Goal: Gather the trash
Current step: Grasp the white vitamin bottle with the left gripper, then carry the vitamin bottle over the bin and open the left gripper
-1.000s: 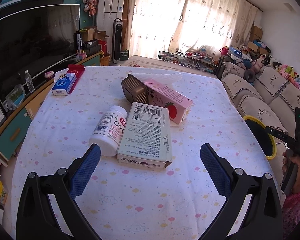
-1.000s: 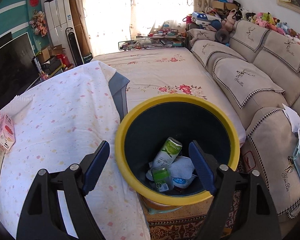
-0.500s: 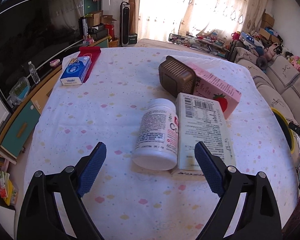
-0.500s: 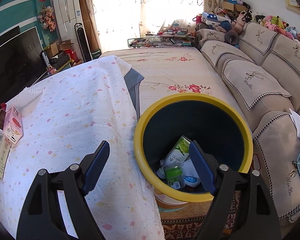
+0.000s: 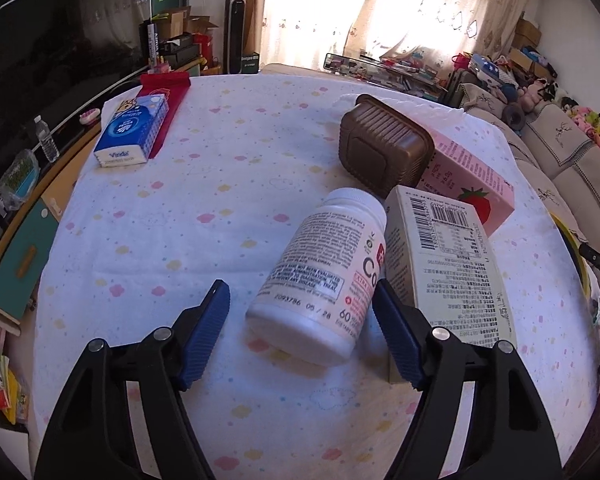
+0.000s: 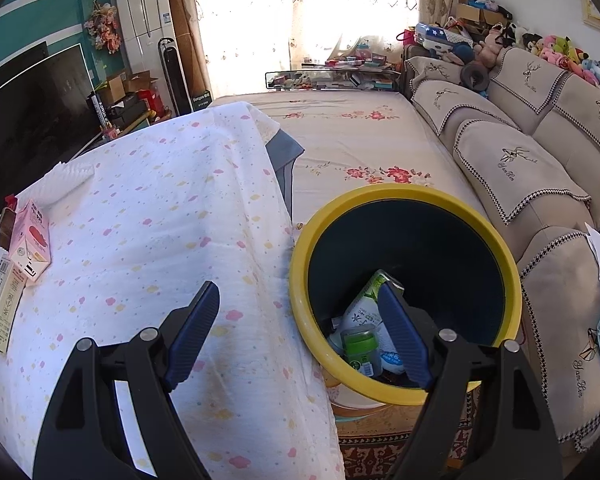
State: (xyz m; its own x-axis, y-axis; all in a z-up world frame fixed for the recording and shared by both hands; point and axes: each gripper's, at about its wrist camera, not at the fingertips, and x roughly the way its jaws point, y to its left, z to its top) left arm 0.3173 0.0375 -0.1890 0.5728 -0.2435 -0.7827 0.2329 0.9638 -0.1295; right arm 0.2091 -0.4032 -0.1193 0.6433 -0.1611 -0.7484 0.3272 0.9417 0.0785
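Note:
In the left wrist view a white pill bottle (image 5: 320, 276) lies on its side on the table, between the open jaws of my left gripper (image 5: 300, 332); the pads do not touch it. A beige carton (image 5: 448, 264), a pink strawberry carton (image 5: 468, 176) and a brown plastic tray (image 5: 384, 152) lie beside and behind it. In the right wrist view my right gripper (image 6: 300, 332) is open and empty over the table's right edge, next to a yellow-rimmed bin (image 6: 404, 192) that holds a green bottle (image 6: 364, 308) and other trash.
A blue tissue pack (image 5: 132, 132) and a red cloth (image 5: 168, 92) lie at the table's far left. A TV stand runs along the left. A sofa (image 6: 520, 152) stands right of the bin. The pink carton also shows in the right wrist view (image 6: 32, 240).
My left gripper has moved left and forward; the pill bottle now lies between its jaws. My right gripper has drifted left, away from over the bin toward the table edge.

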